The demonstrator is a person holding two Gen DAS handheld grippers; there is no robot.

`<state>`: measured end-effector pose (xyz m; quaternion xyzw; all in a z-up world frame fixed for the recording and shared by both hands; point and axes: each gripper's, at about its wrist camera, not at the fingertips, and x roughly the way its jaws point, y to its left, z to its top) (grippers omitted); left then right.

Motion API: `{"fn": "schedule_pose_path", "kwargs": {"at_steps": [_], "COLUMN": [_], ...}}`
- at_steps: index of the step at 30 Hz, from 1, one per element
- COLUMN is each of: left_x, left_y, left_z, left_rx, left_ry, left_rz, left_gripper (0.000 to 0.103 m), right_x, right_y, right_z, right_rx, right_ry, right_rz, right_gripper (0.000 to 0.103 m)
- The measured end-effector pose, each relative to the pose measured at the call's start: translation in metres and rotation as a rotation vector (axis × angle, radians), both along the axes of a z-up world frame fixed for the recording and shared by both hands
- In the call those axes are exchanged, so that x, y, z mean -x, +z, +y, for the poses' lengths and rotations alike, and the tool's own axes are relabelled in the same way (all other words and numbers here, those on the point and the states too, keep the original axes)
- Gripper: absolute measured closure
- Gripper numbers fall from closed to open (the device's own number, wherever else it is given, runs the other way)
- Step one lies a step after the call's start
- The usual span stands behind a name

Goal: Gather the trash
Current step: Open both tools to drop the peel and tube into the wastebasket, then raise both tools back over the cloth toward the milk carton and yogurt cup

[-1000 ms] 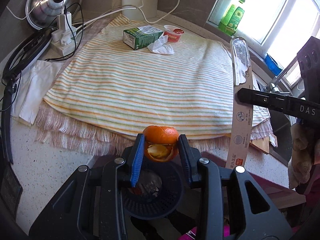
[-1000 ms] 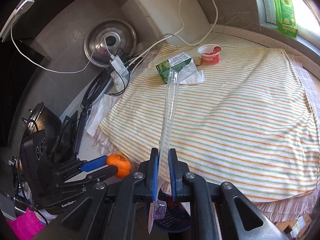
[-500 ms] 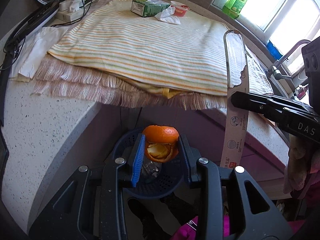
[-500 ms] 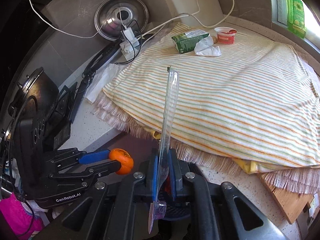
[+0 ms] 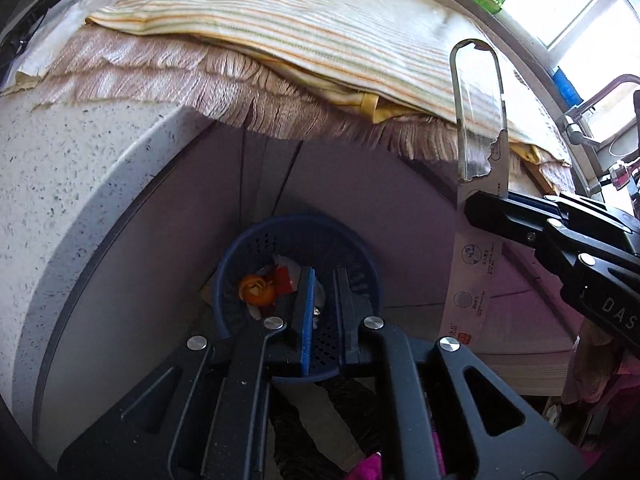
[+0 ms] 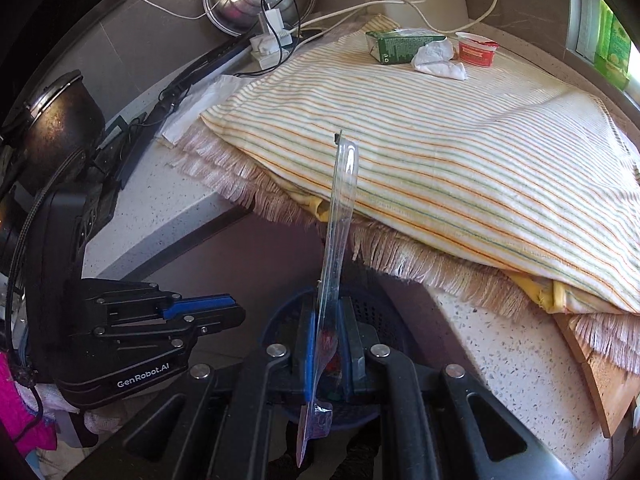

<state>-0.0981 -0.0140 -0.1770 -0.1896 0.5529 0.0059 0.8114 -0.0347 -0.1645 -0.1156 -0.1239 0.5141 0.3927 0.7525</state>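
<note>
Orange peel, clamped a second ago, now lies in the blue basket; left gripper closed, empty. Right gripper pinches the blister pack mid-length above it: light, springy, probably slippery.

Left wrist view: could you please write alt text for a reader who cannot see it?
An orange peel lies in a blue basket below the counter edge, under the shut, empty left hand-held gripper. At right, the right hand-held gripper pinches a long blister pack.
</note>
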Motion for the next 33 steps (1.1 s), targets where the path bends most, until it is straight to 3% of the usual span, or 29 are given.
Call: {"fn": "schedule_pose_path", "kwargs": {"at_steps": [3,6,17,21,27,33], "left_x": [0.001,0.005,0.021,0.014,0.013,-0.005], "left_y": [-0.006,-0.012,-0.011,0.001,0.025,0.052], "left_z": [-0.001,0.0,0.009,0.009,0.012,0.016], "left_rx": [-0.003,-0.007,-0.032,-0.038,-0.059,-0.102], "left_ry": [-0.003,-0.001,0.021,0.031,0.046,0.041], "left_rz": [0.012,0.028,0.041,0.026,-0.029,-0.09], "left_gripper": [0.096,0.096,0.096,0.095,0.072,0.049], "right_x": [0.004,0.007,0.01,0.008,0.001,-0.021], "right_y": [-0.008,-0.018,-0.02,-0.012,0.011,0.04], "right_z": [0.004,0.007,0.004,0.0,-0.007,-0.017], "right_rx": [0.019,0.049,0.067,0.048,-0.012,-0.075], "right_ry": [0.022,0.033,0.047,0.039,0.03,0.013], "right_rz": [-0.023,-0.027,-0.019,-0.012,-0.016,-0.032], "right_gripper": [0.092,0.078,0.074,0.063,0.041,0.03]}}
